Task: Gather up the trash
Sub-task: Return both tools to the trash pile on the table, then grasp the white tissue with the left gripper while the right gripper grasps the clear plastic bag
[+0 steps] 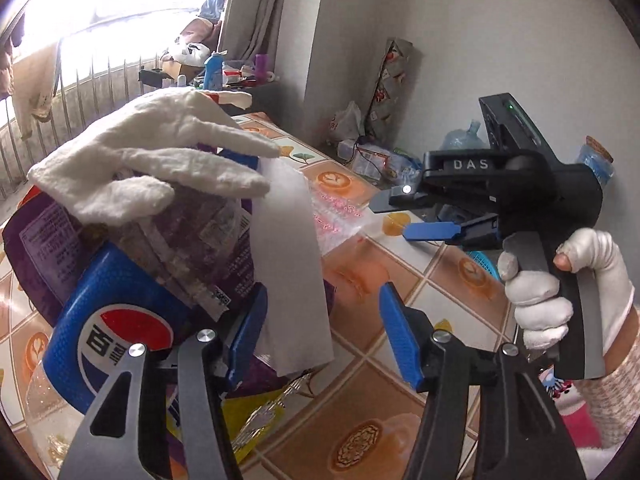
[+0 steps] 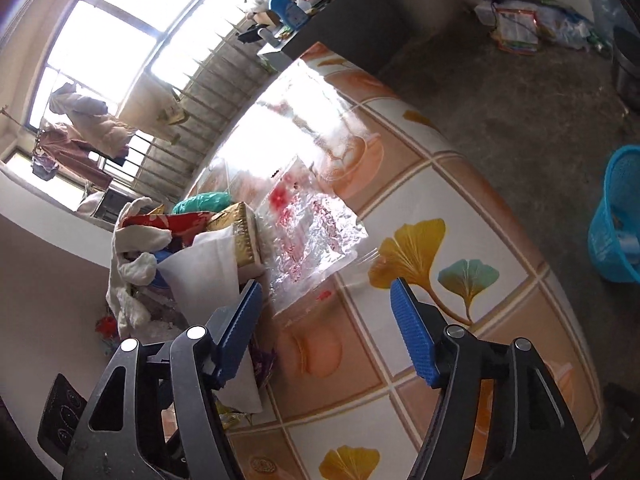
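A heap of trash fills the left of the left wrist view: a Pepsi bottle, a purple packet, a limp white glove on top and a white paper sheet. My left gripper is open, with the sheet's lower edge hanging between its blue pads. A clear plastic bag with red print lies flat on the tiled table. My right gripper is open just short of the bag's near corner. The left wrist view shows the right gripper held by a gloved hand.
A blue mesh basket stands on the floor off the table's right edge. A gold box and a green bag lie in the heap. More bags and clutter sit on the floor by the far wall.
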The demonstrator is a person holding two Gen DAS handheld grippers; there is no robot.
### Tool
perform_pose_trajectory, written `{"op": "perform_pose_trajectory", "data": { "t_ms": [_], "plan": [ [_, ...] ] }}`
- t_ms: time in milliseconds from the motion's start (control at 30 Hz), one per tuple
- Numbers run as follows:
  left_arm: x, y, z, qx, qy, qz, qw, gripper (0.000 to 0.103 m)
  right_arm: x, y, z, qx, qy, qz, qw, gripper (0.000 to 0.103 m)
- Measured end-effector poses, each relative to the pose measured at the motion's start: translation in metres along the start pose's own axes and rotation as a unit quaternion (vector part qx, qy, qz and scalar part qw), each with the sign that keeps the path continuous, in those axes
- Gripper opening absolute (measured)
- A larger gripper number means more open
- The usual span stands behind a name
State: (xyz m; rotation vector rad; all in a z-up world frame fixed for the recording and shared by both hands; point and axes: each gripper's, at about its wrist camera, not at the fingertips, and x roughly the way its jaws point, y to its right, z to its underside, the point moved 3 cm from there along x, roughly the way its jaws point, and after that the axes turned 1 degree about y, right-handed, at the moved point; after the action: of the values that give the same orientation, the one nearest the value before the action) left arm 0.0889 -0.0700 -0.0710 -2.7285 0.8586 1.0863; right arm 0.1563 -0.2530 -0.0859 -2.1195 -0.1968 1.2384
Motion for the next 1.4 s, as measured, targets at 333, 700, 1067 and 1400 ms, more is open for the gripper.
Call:
{"op": "perform_pose_trajectory", "data": {
  "t_ms": [333, 700, 1067, 1400],
  "plan": [
    [0.026, 0.015, 0.011, 0.056, -0.023, -0.056, 0.9965, 0.045, 0.009, -0.018, -0.005, -0.062, 0.002, 0.038, 0.997, 0.052],
    [0.032, 0.016, 0.022, 0.047, -0.046, -0.075, 0.9950, 0.026, 0.014, -0.019, 0.007, -0.120, 0.008, 0.095, 0.988, 0.000],
    [0.033, 0.008, 0.023, 0.024, -0.060, -0.040, 0.9971, 0.009, -0.006, -0.015, -0.018, -0.123, 0.042, 0.083, 0.988, 0.002],
    [0.026, 0.000, 0.021, 0.004, -0.064, -0.029, 0.9975, 0.009, 0.045, -0.043, -0.020, -0.250, -0.003, 0.151, 0.956, 0.012]
  ]
}}
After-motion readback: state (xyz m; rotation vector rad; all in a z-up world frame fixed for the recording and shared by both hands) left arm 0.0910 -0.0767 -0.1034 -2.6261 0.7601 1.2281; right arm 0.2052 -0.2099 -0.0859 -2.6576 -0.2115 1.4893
